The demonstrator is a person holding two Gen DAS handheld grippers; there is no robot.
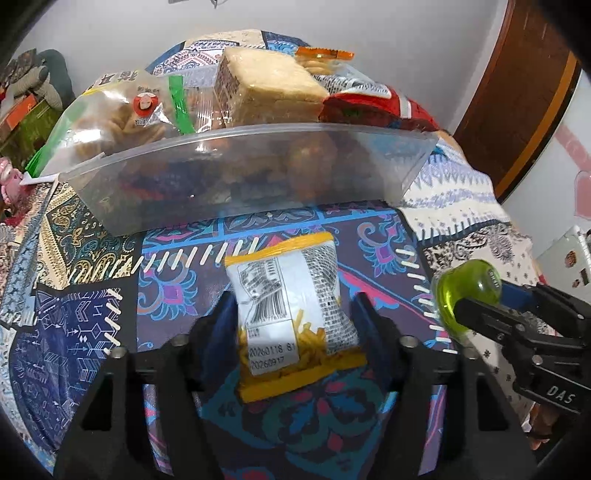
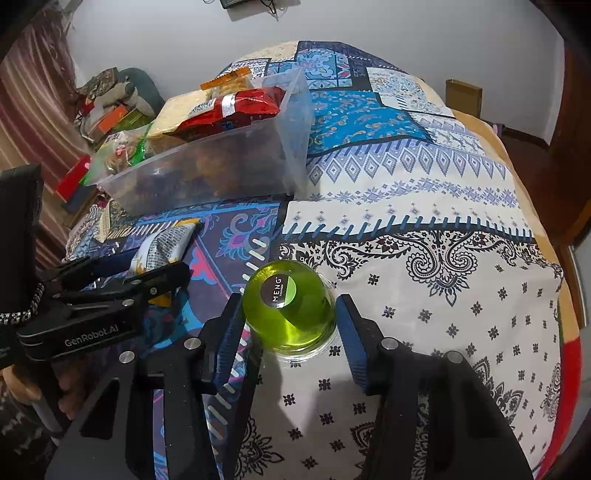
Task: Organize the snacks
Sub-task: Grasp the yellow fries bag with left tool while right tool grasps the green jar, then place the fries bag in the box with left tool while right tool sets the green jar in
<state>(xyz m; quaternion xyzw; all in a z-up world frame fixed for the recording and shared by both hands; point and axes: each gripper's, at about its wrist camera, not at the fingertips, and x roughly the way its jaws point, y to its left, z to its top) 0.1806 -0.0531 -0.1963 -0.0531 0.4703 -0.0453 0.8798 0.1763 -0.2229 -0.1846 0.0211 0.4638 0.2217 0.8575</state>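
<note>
Patchwork bedspread (image 2: 424, 192), white wall (image 2: 369, 22) — left gripper (image 1: 295, 306) jaws wide; right gripper (image 2: 290, 312) jaws wide.

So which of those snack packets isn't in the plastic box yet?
The white, yellow-edged packet lying on the patterned cloth, between the left tool's fingers; the others sit in the clear box.

Both grippers were matte black with silver screw heads and ribbed blue finger pads (image 2: 351, 332); one body read "GenRobot.AI".

White walls (image 2: 369, 22), perhaps brown door (image 1: 517, 92).
</note>
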